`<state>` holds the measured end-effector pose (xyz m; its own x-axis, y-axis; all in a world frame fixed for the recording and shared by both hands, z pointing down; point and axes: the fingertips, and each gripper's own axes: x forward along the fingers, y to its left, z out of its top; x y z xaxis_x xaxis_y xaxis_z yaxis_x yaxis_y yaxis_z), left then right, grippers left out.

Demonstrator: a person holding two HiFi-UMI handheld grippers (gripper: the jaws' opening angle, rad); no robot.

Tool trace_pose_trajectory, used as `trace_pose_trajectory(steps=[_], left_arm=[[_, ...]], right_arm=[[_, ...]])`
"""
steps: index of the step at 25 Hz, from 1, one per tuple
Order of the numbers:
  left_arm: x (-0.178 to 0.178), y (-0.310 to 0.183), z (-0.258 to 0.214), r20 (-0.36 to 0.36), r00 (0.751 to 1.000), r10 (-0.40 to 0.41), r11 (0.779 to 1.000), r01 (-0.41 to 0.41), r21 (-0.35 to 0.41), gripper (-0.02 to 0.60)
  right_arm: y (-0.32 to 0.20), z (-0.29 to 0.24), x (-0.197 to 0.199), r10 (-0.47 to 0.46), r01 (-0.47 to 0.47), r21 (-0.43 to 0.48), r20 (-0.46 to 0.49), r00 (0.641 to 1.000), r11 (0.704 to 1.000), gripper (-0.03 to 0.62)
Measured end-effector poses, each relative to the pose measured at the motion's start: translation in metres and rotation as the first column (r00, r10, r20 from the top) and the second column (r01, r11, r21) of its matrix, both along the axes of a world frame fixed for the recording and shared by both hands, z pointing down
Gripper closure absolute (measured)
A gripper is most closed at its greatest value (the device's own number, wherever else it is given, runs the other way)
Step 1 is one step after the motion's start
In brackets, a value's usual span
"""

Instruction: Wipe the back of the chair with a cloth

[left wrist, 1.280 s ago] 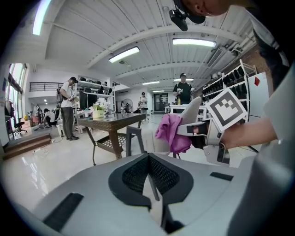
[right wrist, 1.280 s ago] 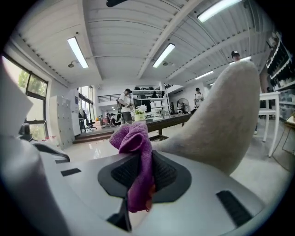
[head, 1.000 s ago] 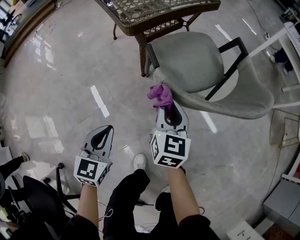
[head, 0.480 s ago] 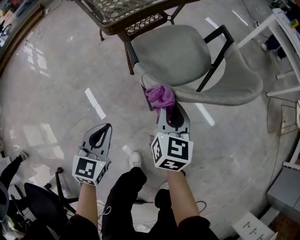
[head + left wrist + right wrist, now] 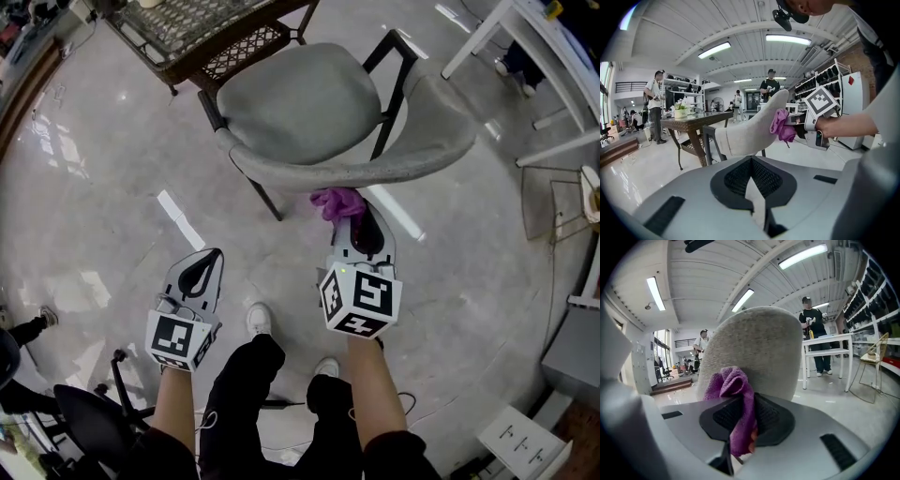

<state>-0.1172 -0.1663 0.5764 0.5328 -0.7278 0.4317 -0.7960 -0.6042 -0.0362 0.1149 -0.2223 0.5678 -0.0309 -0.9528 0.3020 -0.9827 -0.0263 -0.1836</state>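
Head view: my right gripper (image 5: 354, 217) reaches forward with its jaws clamped on a bunched purple cloth (image 5: 335, 202). The cloth sits against the rear face of the curved grey chair back (image 5: 375, 169), below its top rim. My left gripper (image 5: 208, 260) hangs lower and to the left, over bare floor (image 5: 103, 206), well apart from the chair (image 5: 298, 101). A wicker table (image 5: 211, 33) stands beyond the chair, and a white table (image 5: 553, 33) is at the upper right.

Left gripper view: my left gripper (image 5: 753, 190) has its jaws drawn together with nothing between them. Past them I see the chair back (image 5: 747, 133) edge-on. The cloth (image 5: 781, 125) is pressed to its right-hand face by the right gripper (image 5: 799, 126). The wicker table (image 5: 691, 123) stands behind, to the left.

Right gripper view: my right gripper (image 5: 740, 427) has its jaws closed tight on the cloth (image 5: 732, 394). One fold runs down between the pads and the rest bunches up above the tips. The chair back (image 5: 757, 350) fills the middle of the view just beyond, with the cloth up against its lower part. The white table (image 5: 828, 340) stands off to the right.
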Motion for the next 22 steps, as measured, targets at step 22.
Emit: trace_pose_trajectory(steps=[22], left_arm=[[-0.043,0.000,0.016,-0.006,0.996,-0.087,0.996,0.087,0.019,0.572]], right_arm=[[0.019,0.035,-0.090,-0.224,0.228,0.038,-0.096,0.970,0.973,0.514]])
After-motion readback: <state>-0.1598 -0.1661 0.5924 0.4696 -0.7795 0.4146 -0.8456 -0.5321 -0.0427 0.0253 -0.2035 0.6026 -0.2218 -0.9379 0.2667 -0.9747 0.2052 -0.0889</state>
